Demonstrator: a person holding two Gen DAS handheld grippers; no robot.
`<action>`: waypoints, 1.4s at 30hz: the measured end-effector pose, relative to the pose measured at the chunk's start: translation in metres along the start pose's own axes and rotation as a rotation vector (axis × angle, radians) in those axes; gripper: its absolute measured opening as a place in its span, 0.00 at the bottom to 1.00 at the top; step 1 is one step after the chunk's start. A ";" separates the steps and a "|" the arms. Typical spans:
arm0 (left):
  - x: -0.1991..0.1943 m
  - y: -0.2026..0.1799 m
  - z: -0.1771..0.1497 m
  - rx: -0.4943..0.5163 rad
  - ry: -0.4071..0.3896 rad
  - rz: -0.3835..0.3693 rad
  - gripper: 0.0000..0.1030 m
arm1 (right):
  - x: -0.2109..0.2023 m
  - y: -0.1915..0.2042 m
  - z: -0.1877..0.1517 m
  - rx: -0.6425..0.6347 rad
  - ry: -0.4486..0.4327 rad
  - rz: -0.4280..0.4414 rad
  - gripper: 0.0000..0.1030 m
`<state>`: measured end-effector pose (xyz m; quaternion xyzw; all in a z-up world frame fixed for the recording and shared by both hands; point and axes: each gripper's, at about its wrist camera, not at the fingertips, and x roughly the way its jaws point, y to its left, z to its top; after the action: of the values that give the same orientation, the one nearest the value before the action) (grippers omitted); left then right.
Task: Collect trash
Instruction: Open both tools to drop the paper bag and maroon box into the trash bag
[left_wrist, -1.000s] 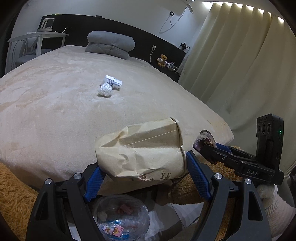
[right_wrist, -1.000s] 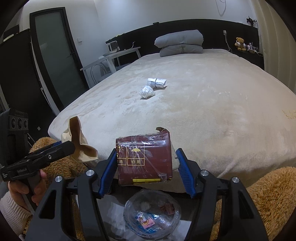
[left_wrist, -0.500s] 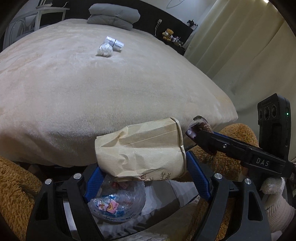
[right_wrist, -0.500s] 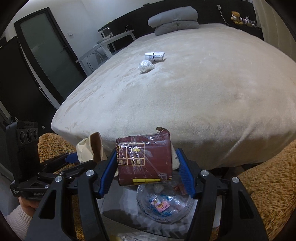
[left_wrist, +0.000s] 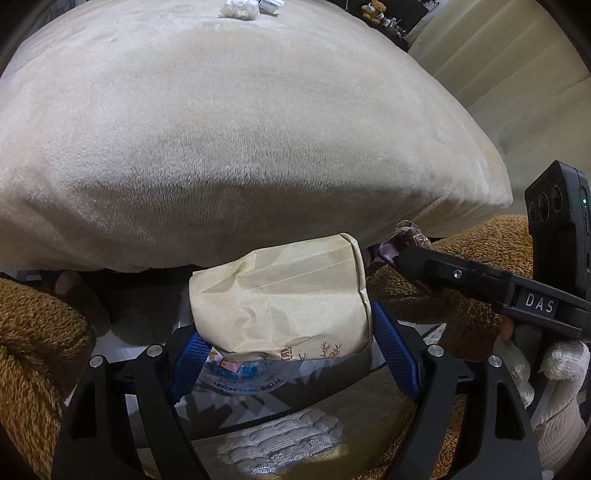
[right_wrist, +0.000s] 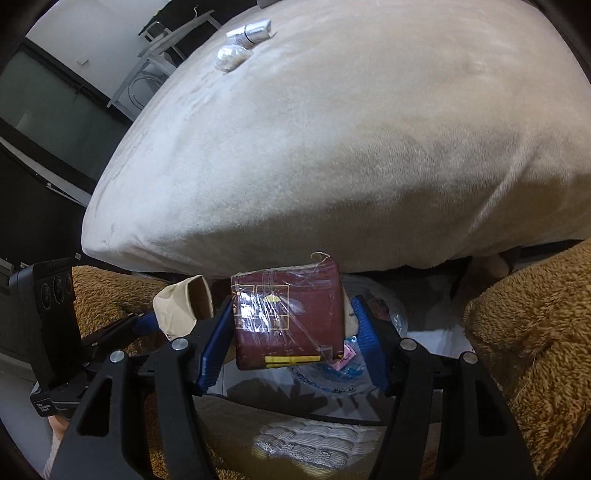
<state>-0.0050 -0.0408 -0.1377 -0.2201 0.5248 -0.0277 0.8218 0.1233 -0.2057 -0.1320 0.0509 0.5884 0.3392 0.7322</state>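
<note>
My left gripper (left_wrist: 284, 354) is shut on a crumpled brown paper cup (left_wrist: 280, 299), which also shows in the right wrist view (right_wrist: 181, 306). My right gripper (right_wrist: 291, 343) is shut on a dark red plastic-wrapped packet (right_wrist: 288, 317); its tip shows in the left wrist view (left_wrist: 408, 242). Both hang just above a clear plastic trash bag (right_wrist: 332, 380) with wrappers in it, below the bed's edge. It also shows in the left wrist view (left_wrist: 247, 376). A crumpled white paper ball (right_wrist: 231, 57) and a white wrapped pack (right_wrist: 253, 31) lie far back on the bed.
The beige bed (left_wrist: 240, 129) fills the view ahead. Brown plush fur lies at the left (left_wrist: 33, 332) and right (right_wrist: 528, 325). A patterned mat (right_wrist: 317, 439) lies on the floor below. A white desk (right_wrist: 166, 40) stands far left.
Both grippers have dropped down from bed height to below the bed's edge, holding their items, and now hang closer over the trash bag.
</note>
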 end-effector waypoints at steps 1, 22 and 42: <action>0.004 0.001 0.000 -0.006 0.018 0.005 0.78 | 0.004 -0.002 0.001 0.007 0.015 -0.014 0.61; 0.059 0.008 -0.005 -0.017 0.262 0.119 0.79 | 0.067 -0.016 -0.003 0.100 0.273 -0.105 0.61; 0.077 0.006 -0.010 0.008 0.342 0.162 0.87 | 0.080 -0.029 -0.006 0.167 0.328 -0.107 0.70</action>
<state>0.0195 -0.0605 -0.2090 -0.1658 0.6727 -0.0004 0.7211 0.1371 -0.1854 -0.2141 0.0243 0.7277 0.2535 0.6368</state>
